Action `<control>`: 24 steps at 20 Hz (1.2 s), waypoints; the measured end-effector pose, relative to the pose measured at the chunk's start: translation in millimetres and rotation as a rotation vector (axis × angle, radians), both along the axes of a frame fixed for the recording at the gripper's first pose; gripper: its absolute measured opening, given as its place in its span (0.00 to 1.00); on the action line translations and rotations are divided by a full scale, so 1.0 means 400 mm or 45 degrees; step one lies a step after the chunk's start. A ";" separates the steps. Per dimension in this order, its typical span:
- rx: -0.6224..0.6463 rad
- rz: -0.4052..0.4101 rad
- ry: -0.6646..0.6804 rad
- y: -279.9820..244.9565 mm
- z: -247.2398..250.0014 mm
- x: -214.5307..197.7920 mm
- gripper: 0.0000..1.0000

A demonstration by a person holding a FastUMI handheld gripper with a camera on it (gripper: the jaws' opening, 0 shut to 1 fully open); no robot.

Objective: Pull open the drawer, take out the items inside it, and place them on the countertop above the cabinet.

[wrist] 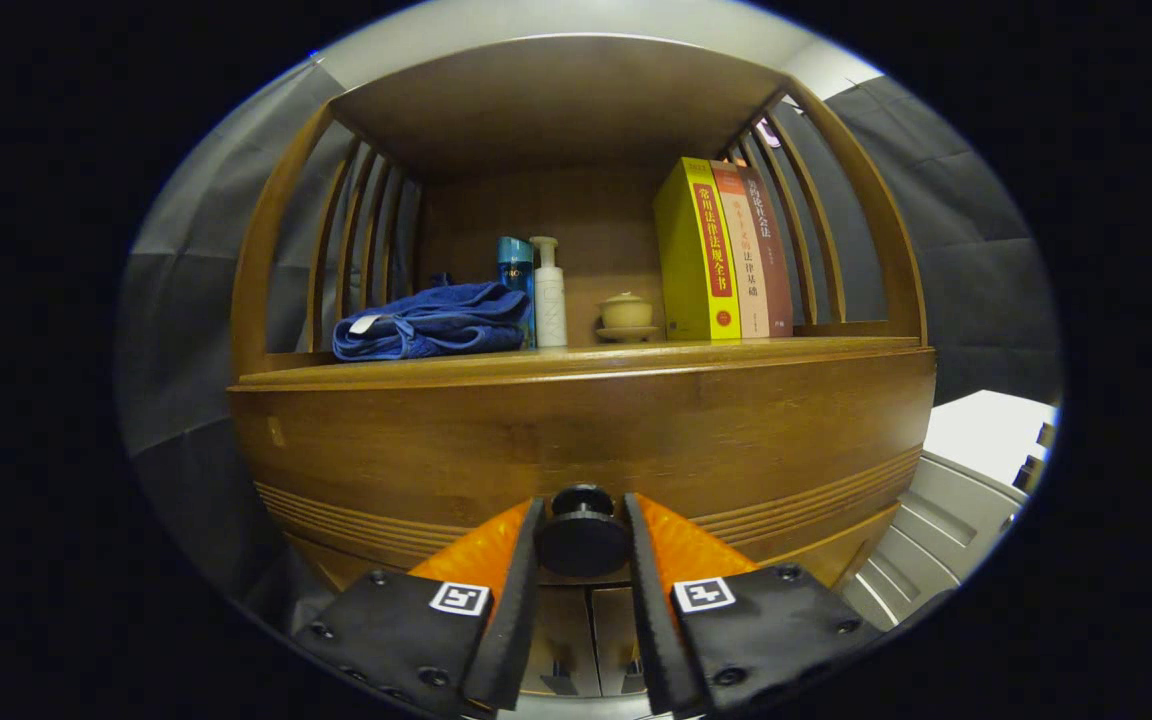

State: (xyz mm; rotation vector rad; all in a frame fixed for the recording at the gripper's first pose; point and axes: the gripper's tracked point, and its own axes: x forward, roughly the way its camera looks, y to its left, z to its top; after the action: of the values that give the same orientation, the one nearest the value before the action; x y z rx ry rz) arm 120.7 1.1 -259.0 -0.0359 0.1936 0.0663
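Wooden cabinet ahead; claw closed around drawer knob, both fingers pressing it.

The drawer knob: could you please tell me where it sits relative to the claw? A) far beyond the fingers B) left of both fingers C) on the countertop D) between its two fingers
D: the dark round drawer knob sits between the two fingers of the claw, which flank it closely on both sides.

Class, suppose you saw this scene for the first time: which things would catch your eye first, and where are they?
First, the dark round knob of the wooden drawer, sitting between the fingers of the gripper. Then, on the countertop above, the yellow book and the folded blue towel to its left.
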 end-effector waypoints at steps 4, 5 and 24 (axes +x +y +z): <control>-0.004 0.002 0.007 0.000 -0.002 -0.003 0.46; -0.007 0.005 0.010 0.000 -0.001 -0.002 0.45; 0.057 -0.001 0.114 -0.018 0.021 -0.231 0.45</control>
State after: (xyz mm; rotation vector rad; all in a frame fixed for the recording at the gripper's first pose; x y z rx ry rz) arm 28.3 -6.3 -250.4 0.0117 0.2817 0.0715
